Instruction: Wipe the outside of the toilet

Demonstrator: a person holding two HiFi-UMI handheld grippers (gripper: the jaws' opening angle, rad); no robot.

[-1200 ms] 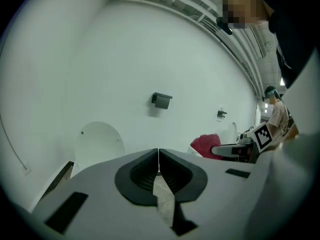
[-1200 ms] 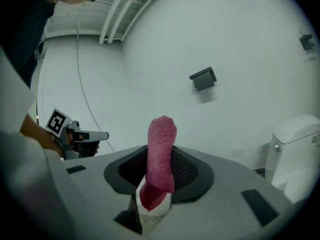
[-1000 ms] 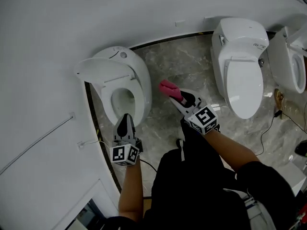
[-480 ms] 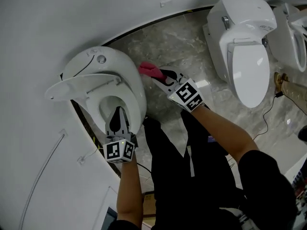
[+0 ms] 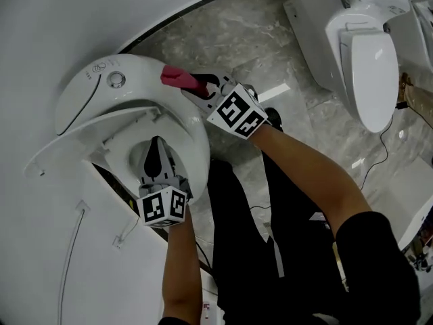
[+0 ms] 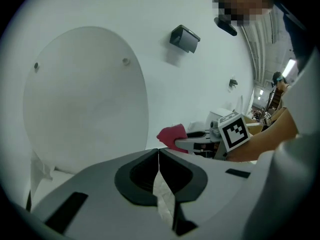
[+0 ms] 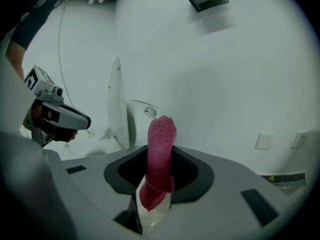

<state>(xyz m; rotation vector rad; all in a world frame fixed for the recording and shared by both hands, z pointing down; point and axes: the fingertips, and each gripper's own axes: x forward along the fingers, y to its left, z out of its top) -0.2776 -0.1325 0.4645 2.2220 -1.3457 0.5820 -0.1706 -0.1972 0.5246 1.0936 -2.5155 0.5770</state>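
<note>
In the head view, your left claw [image 5: 157, 146] hangs over the open bowl of the toilet [image 5: 88, 90] and hides most of the inside, so what the bowl holds cannot be made out. Your right claw [image 5: 191, 87] holds the pink cloth [image 5: 175, 76] at the toilet's outer shell, near the flush button [image 5: 117, 80]; contact cannot be told. A second toilet [image 5: 369, 53] is cut off at the top edge.

In the left gripper view, the claw's tips meet with nothing between them. The raised lid [image 6: 85, 99] fills the left, and a dark wall box [image 6: 184, 37] shows that the head view misses.

In the right gripper view, the claw is clamped on the cloth, which stands up out of it. The lid shows edge-on here.
</note>
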